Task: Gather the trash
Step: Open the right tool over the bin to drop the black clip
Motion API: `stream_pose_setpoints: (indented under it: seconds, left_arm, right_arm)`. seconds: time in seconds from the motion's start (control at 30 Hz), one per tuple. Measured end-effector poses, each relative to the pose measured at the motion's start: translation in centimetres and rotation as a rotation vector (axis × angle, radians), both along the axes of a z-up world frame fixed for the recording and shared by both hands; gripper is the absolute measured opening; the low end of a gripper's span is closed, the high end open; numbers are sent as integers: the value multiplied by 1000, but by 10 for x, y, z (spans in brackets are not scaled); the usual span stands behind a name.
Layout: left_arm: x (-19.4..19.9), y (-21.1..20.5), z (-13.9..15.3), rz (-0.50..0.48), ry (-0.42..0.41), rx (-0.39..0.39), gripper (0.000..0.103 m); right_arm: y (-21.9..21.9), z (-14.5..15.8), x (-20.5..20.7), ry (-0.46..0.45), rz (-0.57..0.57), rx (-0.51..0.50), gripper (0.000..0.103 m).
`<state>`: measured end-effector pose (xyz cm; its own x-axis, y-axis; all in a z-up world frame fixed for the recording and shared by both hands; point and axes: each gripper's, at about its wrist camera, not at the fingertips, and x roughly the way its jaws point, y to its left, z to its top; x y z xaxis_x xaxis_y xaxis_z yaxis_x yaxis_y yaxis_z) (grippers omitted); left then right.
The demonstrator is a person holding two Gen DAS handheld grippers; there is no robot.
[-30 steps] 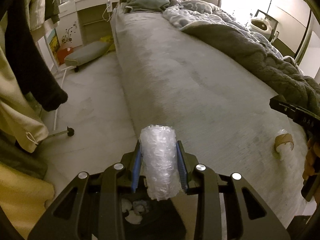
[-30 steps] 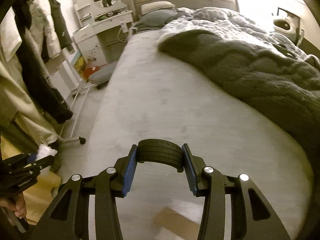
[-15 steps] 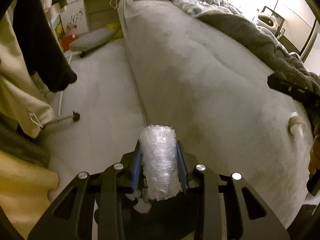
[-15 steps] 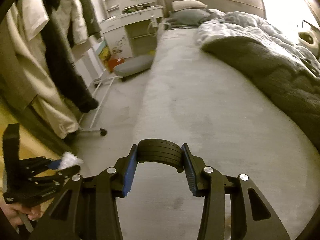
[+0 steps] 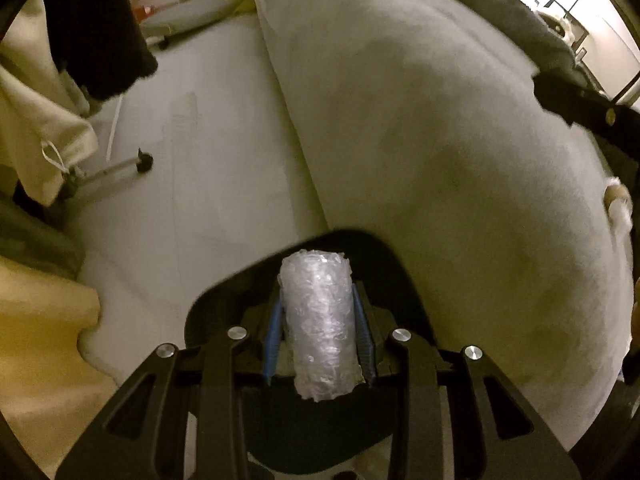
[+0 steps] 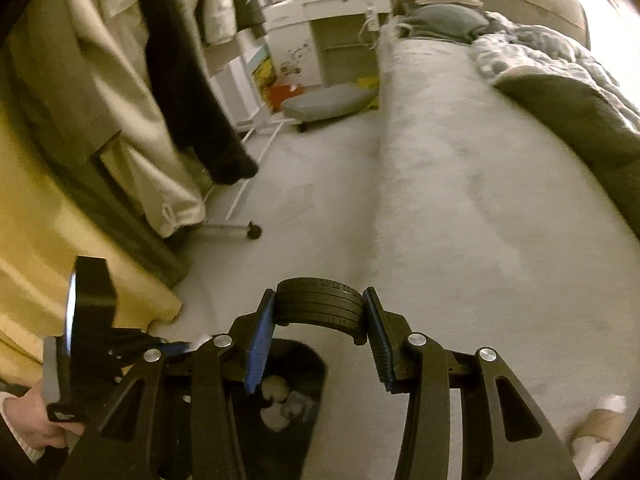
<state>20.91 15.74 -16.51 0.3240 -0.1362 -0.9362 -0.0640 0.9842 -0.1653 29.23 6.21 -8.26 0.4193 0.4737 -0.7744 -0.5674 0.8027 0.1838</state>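
In the left wrist view a roll of bubble wrap (image 5: 318,322) is clamped between the blue pads of the left gripper (image 5: 318,332), low in the centre of the frame. Directly behind it the dark rim of a black bin (image 5: 404,276) is seen, so the roll is held above the bin's opening. The grey bed (image 5: 440,120) fills the centre and right of this frame, and pale floor (image 5: 192,160) lies to its left. Hanging clothes (image 5: 44,128) crowd the left edge, with a rack's wheeled foot (image 5: 142,162) below them. At the right edge a cardboard tube with white paper (image 5: 618,200) rests on the bed, partly cut off by the frame.

In the right wrist view a black ridged ring (image 6: 320,306) is gripped across its width by the right gripper (image 6: 318,336), lower centre. Under the left finger the bin (image 6: 312,364) is visible with pale crumpled scraps (image 6: 280,404) inside, possibly tissue; blur prevents certainty. The left gripper (image 6: 188,346) is seen at lower left, gripped by a hand (image 6: 36,424). The cardboard tube (image 6: 600,424) lies at lower right on the bed (image 6: 480,200). A grey cushioned stool (image 6: 324,102) and a white dresser (image 6: 320,28) stand in the upper centre, clothes (image 6: 120,80) hang at upper left.
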Motion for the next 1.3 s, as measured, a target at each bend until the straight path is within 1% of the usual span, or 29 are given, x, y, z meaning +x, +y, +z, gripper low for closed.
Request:
stream_pose_setpoints:
  seconds: [0.2,0.3,0.37,0.6,0.63,0.67,0.7,0.73,0.77,0.9,0.97,1.07,1.17,1.3]
  left_arm:
    - [-17,1,-27,-18,69,-6,35]
    - [-25,3,-42,-15,118,-53,35]
    - [-30,3,-49,-20,143,-63,35]
    - [-47,2,-66,-23,214,-74,36]
    - [-46,5,-69,-25,219,-72,39]
    - [-46,8,-71,-26,224,-72,44]
    - [-48,9,-72,-25,227,-77,48]
    - [-47,11,-71,-23,229,-79,55]
    - [-49,12,-71,-24,229,-76,58]
    - [-53,18,-68,-24,215,-57,67]
    - [-55,21,-64,-20,197,-33,72]
    - [-56,29,-56,-7,167,-18,74]
    - [-58,36,-44,8,122,9,76]
    - [-61,49,-21,38,34,62,81]
  right_arm:
    - [25,-17,-14,33,64,-36,44]
    - [32,-24,-16,54,80,-40,44]
    - [36,-29,-16,68,83,-46,44]
    - [52,-44,-18,115,109,-70,44]
    - [54,-46,-18,120,113,-75,44]
    - [57,-49,-19,127,116,-79,44]
    - [59,-51,-19,133,118,-83,44]
    - [62,-55,-19,142,123,-87,44]
    - [63,-56,-19,147,125,-90,44]
    - [72,-65,-22,167,142,-105,44]
    - [75,-70,-23,177,149,-116,44]
    - [77,-79,-22,197,154,-133,44]
    - [80,-89,-23,217,158,-150,44]
    - [84,-101,-24,234,162,-181,44]
